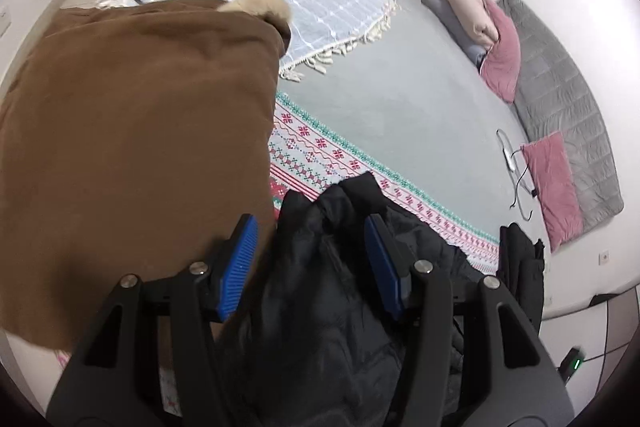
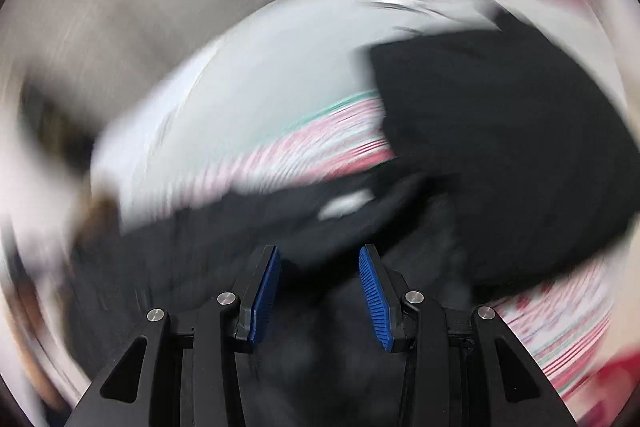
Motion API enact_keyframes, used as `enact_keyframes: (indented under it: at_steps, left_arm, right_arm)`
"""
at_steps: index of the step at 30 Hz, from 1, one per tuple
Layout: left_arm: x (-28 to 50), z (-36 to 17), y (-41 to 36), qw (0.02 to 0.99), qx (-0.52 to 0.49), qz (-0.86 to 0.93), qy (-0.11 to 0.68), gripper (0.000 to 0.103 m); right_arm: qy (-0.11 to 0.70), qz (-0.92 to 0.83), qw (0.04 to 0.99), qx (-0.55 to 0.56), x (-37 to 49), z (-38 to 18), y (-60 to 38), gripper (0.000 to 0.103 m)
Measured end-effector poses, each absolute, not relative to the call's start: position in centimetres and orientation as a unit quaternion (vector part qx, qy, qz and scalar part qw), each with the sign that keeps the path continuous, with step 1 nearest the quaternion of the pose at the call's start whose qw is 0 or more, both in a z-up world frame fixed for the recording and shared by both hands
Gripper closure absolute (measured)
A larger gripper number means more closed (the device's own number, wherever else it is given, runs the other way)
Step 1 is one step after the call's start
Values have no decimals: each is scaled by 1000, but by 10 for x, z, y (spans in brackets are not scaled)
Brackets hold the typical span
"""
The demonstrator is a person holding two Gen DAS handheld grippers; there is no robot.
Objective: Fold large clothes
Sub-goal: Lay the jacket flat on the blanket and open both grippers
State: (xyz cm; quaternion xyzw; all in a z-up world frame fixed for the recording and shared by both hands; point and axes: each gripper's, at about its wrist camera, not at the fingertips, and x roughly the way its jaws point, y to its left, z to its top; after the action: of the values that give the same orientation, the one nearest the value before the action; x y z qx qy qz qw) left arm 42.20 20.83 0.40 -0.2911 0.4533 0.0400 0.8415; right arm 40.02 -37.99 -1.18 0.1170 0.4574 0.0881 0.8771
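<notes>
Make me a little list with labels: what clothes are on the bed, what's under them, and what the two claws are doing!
Black coat: puffy black jacket, crumpled, nearest the left claw
Brown coat: brown coat with pale fur trim, lying left of the black one
Underneath: patterned red-and-green blanket on the grey bed
Left claw: open, above the black jacket
Right claw: right claw open; picture very blurry

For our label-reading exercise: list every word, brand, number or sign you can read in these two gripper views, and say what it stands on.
None can be read in either view.
Patterned blanket: snowflake motifs only, no letters.
Brown coat, black jacket: no visible label or brand.
Floor device: a green light, no text.
Right wrist view: too motion-blurred to read anything.
</notes>
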Motion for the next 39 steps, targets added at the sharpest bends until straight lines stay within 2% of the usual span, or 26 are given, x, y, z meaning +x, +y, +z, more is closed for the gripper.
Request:
enact_keyframes:
  at_steps: [3, 5, 8, 13, 23, 28, 35, 39]
  left_arm:
    - [400, 20, 180, 864, -249, 26, 436, 47]
    - [385, 26, 149, 880, -197, -2, 433, 44]
    - [359, 15, 108, 888, -138, -42, 436, 36]
    - [360, -23, 81, 877, -69, -31, 474, 36]
    - [376, -30, 79, 880, -77, -50, 467, 36]
    - [383, -28, 92, 880, -103, -38, 462, 36]
    - [389, -28, 95, 881, -104, -31, 461, 36]
    - [396, -25, 103, 880, -111, -23, 462, 36]
  right_arm:
    - [458, 224, 860, 24, 372, -8, -315, 61]
    - [452, 268, 850, -26, 364, -7, -270, 55]
    - [464, 278, 840, -28, 373, -20, -231, 52]
    - [486, 245, 837, -49, 386, -50, -198, 52]
    - [420, 211, 882, -46, 418, -29, -180, 52]
    - [449, 190, 873, -17, 470, -40, -177, 52]
    - [503, 158, 850, -22, 517, -87, -169, 52]
    - [497, 160, 852, -29, 511, -76, -171, 52]
